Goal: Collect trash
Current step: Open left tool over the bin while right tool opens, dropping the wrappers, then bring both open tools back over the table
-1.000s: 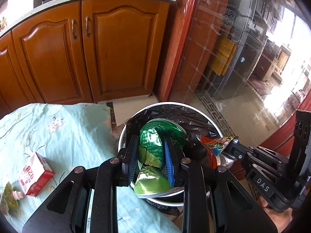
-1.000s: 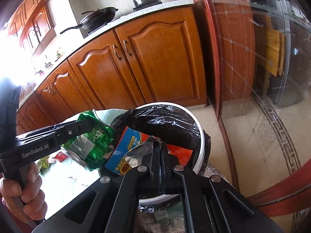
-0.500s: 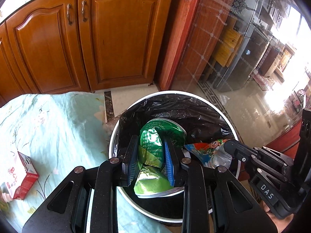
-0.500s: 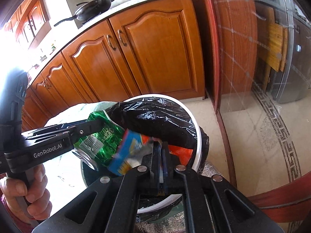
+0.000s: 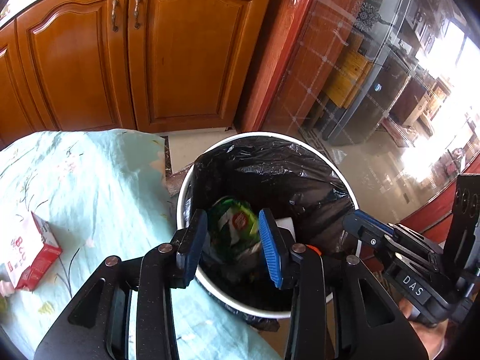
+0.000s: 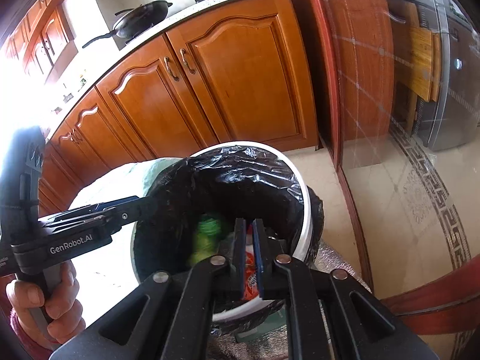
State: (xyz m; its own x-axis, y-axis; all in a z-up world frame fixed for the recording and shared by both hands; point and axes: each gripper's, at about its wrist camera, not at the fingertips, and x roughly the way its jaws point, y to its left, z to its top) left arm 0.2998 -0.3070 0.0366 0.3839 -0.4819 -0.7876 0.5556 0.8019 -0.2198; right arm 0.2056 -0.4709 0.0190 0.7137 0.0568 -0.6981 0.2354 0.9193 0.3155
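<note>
A white bin (image 5: 303,139) lined with a black bag stands beside the table; it also shows in the right wrist view (image 6: 306,198). My left gripper (image 5: 232,241) is open above the bin's near rim. The green snack bag (image 5: 235,226) lies inside the bin, below the left jaws and free of them. It shows blurred in the right wrist view (image 6: 207,237). My right gripper (image 6: 249,253) is over the bin with jaws slightly parted; the red-orange wrapper (image 6: 250,279) shows in the gap between them, lower in the bin.
A table with a pale green floral cloth (image 5: 90,186) lies left of the bin. A red and white carton (image 5: 28,252) lies on it at the left. Wooden cabinets (image 5: 150,60) stand behind. A glass sliding door (image 5: 375,75) is on the right.
My left gripper has opened and the green snack bag has dropped into the bin. My right gripper has parted slightly and the red-orange wrapper has fallen lower into the bin.
</note>
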